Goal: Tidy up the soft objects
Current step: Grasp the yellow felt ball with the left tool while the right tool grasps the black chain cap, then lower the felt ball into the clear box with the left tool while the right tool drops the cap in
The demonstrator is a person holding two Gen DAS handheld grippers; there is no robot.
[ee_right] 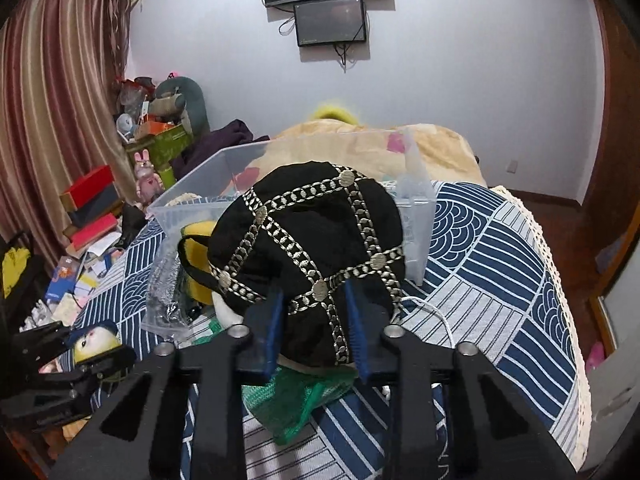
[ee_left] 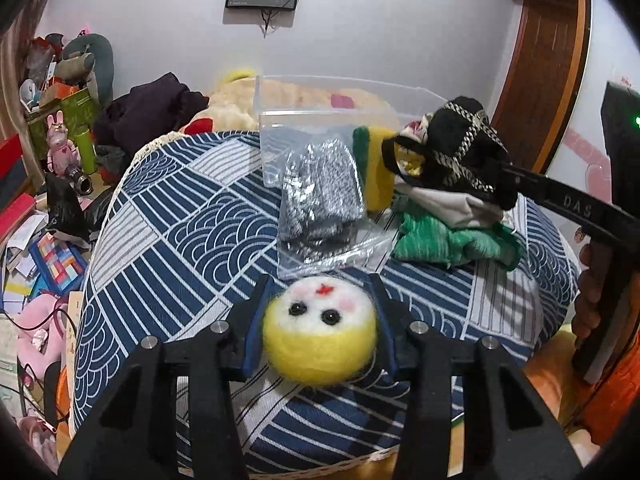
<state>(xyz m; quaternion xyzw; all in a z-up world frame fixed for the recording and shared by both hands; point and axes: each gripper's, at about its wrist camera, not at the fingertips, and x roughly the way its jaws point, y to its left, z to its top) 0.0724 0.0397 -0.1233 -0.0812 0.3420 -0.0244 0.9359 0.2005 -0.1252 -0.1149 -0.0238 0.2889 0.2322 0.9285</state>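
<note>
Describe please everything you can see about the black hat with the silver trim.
The black hat is a soft, rounded cloth cap, crossed by bands of silver-grey chain-pattern trim with round medallions where the bands meet. A dark strap loops out at one side. The right gripper is shut on its lower edge, its blue-padded fingers pinching the fabric. The hat is lifted above a green knitted piece and white cloth, in front of the clear plastic bin. It looks crumpled, not flattened.

The right tongs [ee_right: 316, 328] clamp a black fabric cap with silver chain-pattern trim [ee_right: 308, 248] — lifted above the blue-and-white patterned worktop [ee_right: 500, 280], before a clear plastic bin [ee_right: 208, 184].
</note>
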